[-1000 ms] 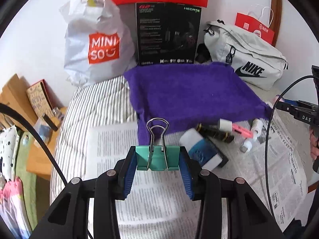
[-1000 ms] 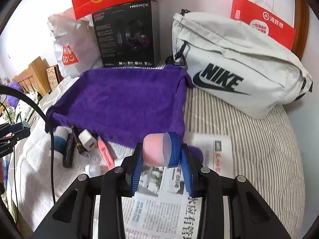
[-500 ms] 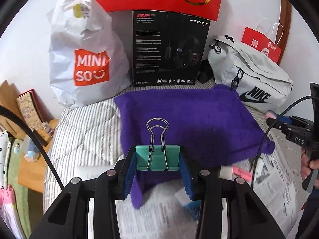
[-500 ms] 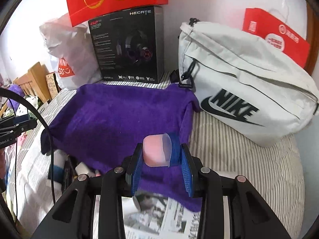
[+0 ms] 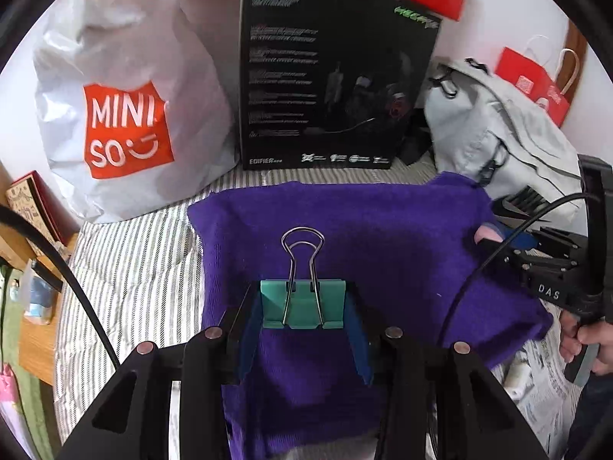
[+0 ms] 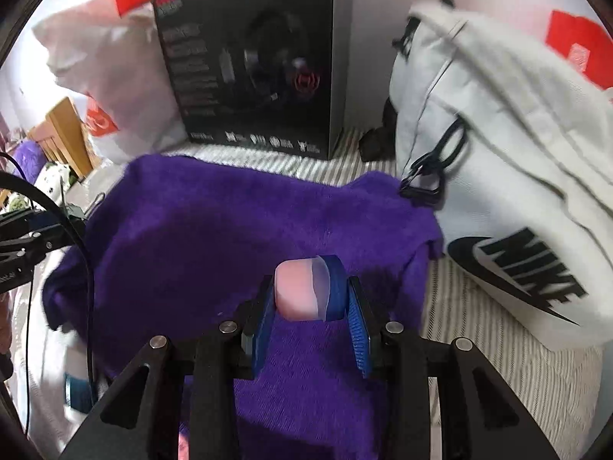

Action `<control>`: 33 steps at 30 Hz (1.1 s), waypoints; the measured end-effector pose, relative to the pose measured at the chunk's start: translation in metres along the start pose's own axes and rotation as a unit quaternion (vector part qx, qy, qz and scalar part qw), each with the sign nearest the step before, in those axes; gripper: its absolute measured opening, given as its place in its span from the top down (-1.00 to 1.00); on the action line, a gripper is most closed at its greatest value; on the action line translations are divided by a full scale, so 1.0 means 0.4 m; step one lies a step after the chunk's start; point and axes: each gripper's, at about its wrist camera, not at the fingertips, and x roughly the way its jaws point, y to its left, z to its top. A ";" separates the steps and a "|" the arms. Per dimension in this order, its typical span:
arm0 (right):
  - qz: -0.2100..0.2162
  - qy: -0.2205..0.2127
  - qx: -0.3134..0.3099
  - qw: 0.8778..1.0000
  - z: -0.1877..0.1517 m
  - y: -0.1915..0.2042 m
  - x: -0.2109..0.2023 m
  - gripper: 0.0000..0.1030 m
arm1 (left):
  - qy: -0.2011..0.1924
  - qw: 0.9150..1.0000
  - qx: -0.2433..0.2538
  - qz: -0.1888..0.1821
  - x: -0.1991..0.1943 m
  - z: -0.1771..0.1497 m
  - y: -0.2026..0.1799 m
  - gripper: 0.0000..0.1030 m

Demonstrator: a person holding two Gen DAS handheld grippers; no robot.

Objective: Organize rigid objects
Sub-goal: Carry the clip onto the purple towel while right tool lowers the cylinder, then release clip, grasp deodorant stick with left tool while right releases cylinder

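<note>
Left tool (image 5: 302, 326): blue pads pinch a green binder clip (image 5: 302, 304) by its two sides, wire handles pointing up and away. Clip is held above the near-left part of the purple towel (image 5: 383, 237), not touching it.

Right tool (image 6: 310, 320): pads pinch a pink eraser (image 6: 297, 291) with a blue sleeve on its right end. Eraser is held above the near middle of the towel; contact with the cloth cannot be told. In the left wrist view the same tool enters from the right edge, over the towel's right side, with the person's hand (image 5: 590, 341) on its grip.

Towel lies spread on a striped bed (image 5: 134, 268). Newspaper (image 5: 544, 387) shows at the towel's near-right corner, with a small white item on it, blurred.

Far side, left to right: white MINISO bag (image 5: 126, 115), black headset box (image 5: 329, 76) standing upright, grey Nike bag (image 6: 509, 176), red paper bag (image 5: 532, 84). Nike bag's near-left edge is just beside the towel's far-right corner.
</note>
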 end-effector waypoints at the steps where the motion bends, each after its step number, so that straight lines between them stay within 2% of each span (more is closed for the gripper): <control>1: -0.001 0.004 0.001 1.000 0.006 -0.002 0.018 0.30 | 0.000 1.000 -0.003 -0.004 0.015 0.004 0.005 0.24; 10: -0.004 0.040 0.013 0.999 0.041 -0.013 0.111 0.30 | 0.034 0.999 -0.009 0.001 0.124 0.044 0.011 0.24; 18: 0.002 0.057 0.008 0.998 0.043 -0.001 0.138 0.30 | 0.081 0.997 0.003 0.018 0.202 0.053 -0.016 0.24; 20: 0.002 0.059 0.005 0.998 0.046 -0.001 0.142 0.29 | 0.079 0.997 0.008 0.022 0.204 0.051 -0.020 0.24; 22: 0.004 0.060 0.002 0.998 0.046 -0.002 0.141 0.24 | 0.082 0.996 0.015 0.025 0.206 0.050 -0.027 0.23; 24: 0.014 0.062 0.000 0.998 0.046 -0.004 0.139 0.04 | 0.084 0.996 0.023 0.029 0.210 0.048 -0.038 0.20; 27: 0.019 0.068 -0.003 0.998 0.044 -0.001 0.131 -0.14 | 0.087 0.995 0.035 0.026 0.211 0.041 -0.050 -0.04; 28: 0.018 0.066 -0.004 0.998 0.041 0.001 0.125 -0.15 | 0.088 0.995 0.037 0.027 0.209 0.036 -0.053 -0.10; 33: 0.007 0.063 -0.004 0.998 0.020 -0.007 0.076 -0.15 | 0.095 0.995 0.020 0.014 0.178 0.007 -0.047 -0.11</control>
